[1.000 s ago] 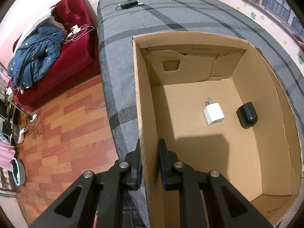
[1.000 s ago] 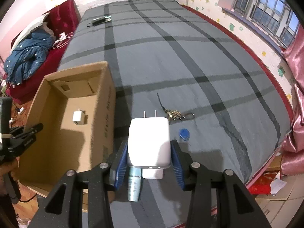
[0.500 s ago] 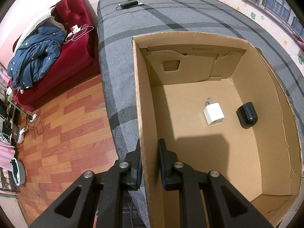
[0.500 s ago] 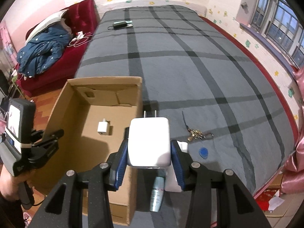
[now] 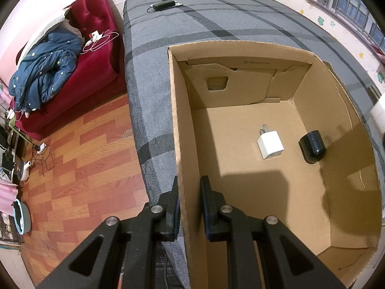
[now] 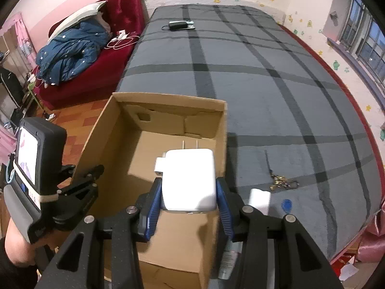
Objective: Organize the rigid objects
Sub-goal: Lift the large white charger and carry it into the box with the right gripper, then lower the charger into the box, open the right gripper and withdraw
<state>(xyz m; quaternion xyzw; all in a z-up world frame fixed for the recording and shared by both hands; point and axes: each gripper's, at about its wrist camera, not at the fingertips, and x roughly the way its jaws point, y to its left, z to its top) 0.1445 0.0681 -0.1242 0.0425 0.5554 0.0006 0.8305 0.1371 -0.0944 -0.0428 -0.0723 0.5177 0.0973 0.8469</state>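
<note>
Large white plug adapter held over the open brown cardboard box

The right gripper (image 6: 189, 201) has its jaws clamped on the large white plug adapter (image 6: 189, 179) above the open brown cardboard box (image 5: 179, 130); the left gripper (image 5: 190, 204) has its jaws clamped on the box's side wall.

An open brown cardboard box (image 5: 341, 125) sat on the grey plaid bed (image 6: 252, 72); inside lay a small white cube charger (image 5: 270, 145) left of a black rounded cylinder (image 5: 312, 147). Right of the box lay brass keys (image 6: 280, 183).
</note>
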